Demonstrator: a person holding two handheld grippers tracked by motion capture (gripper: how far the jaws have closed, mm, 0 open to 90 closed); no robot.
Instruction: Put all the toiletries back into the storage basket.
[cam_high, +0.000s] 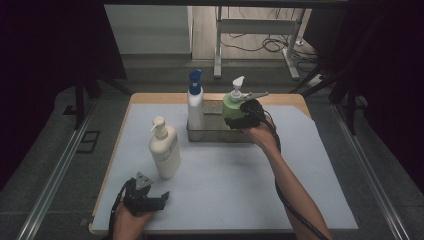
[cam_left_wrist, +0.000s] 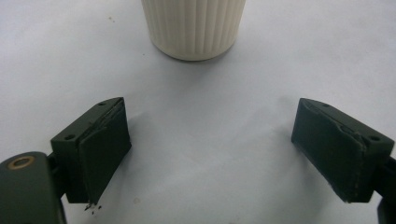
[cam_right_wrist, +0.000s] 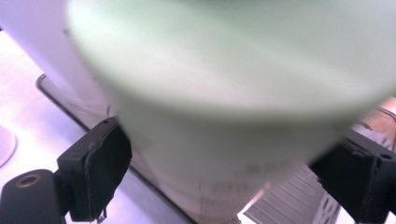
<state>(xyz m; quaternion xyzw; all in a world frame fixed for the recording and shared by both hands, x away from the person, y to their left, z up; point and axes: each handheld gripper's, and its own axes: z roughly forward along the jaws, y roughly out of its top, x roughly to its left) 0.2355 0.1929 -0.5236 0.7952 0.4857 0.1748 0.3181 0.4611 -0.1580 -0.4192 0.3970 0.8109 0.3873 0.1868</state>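
Three pump bottles on your table: cream bottle (cam_high: 164, 148) upright on white mat (cam_high: 225, 190), blue-capped bottle (cam_high: 195, 102) in metal tray (cam_high: 212, 134), green bottle (cam_high: 233, 104) at tray's right end. Your right gripper (cam_high: 243, 116) straddles green bottle, jaws against its sides. Your left gripper (cam_high: 145, 196) rests near table's front edge, jaws spread wide, nothing between, cream bottle just ahead.

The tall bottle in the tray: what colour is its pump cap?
Blue, on a white tall bottle standing in the tray; the high view shows it best.
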